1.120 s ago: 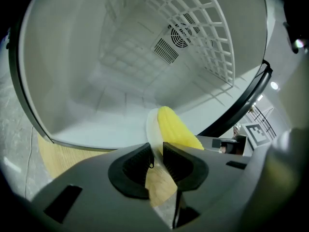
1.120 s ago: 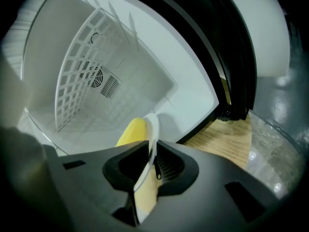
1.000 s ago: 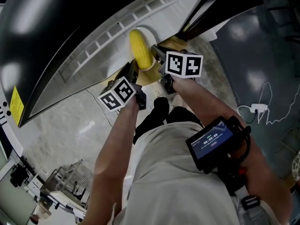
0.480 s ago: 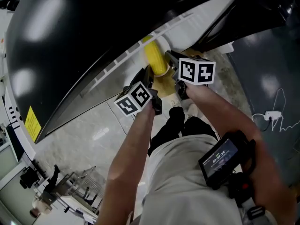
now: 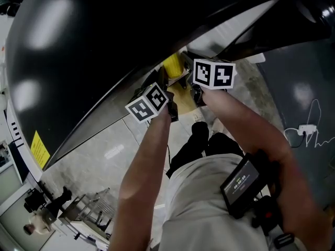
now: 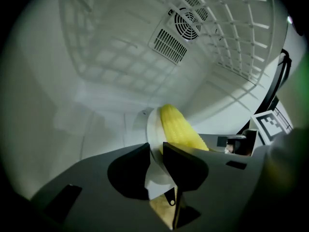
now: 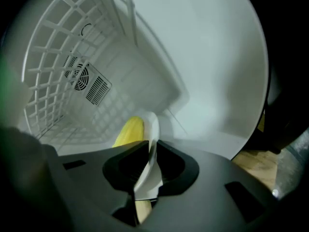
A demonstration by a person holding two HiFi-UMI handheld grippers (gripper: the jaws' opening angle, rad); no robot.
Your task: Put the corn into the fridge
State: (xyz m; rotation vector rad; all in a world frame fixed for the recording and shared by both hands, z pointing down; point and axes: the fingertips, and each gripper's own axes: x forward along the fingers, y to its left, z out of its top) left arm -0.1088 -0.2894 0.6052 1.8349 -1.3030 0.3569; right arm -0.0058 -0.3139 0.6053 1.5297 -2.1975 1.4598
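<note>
Here, smooth yellow corn (image 6: pixel 181 132), lying on a white plate (image 6: pixel 152 129)

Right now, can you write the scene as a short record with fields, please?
load: corn on a white plate
left gripper: shut on the plate's rim
right gripper: shut on the opposite rim
place: inside the white fridge, fan vent and wire rack ahead
plate set down: cannot tell
</note>
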